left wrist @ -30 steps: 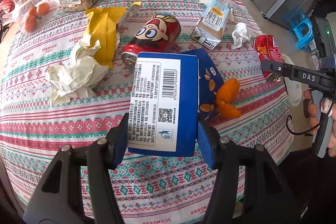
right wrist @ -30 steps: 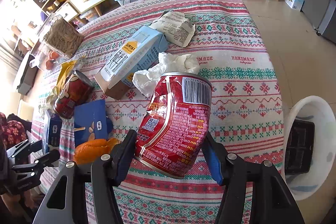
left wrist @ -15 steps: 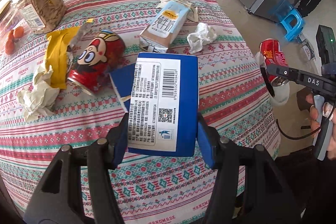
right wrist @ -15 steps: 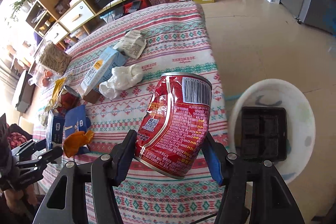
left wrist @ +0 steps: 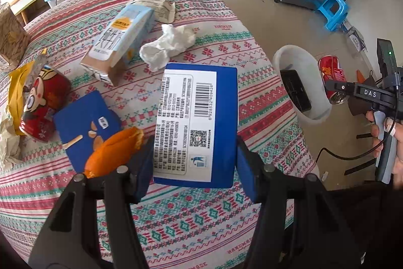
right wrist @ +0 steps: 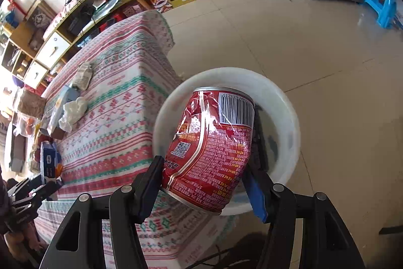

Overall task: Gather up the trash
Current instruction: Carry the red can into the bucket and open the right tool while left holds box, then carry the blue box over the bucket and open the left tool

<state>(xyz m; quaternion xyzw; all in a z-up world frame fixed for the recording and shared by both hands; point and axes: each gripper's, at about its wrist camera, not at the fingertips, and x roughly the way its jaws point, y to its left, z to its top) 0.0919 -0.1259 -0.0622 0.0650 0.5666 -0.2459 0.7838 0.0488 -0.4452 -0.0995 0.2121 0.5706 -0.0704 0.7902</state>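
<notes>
Left wrist view: the left gripper (left wrist: 195,163) has its fingers clamped on a blue box (left wrist: 197,124), held above the patterned counter (left wrist: 201,218).

Right wrist view: the right gripper (right wrist: 205,190) fingers squeeze a dented red can (right wrist: 211,150) over the white bin (right wrist: 284,102) on the floor.

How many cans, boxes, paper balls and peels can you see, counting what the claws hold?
Cans: 2, dented red can, cartoon can
Boxes: 3, blue box, flat blue box, milk carton
Paper balls: 2, white tissue, cream paper
Orange peels: 1
Total: 8
</notes>
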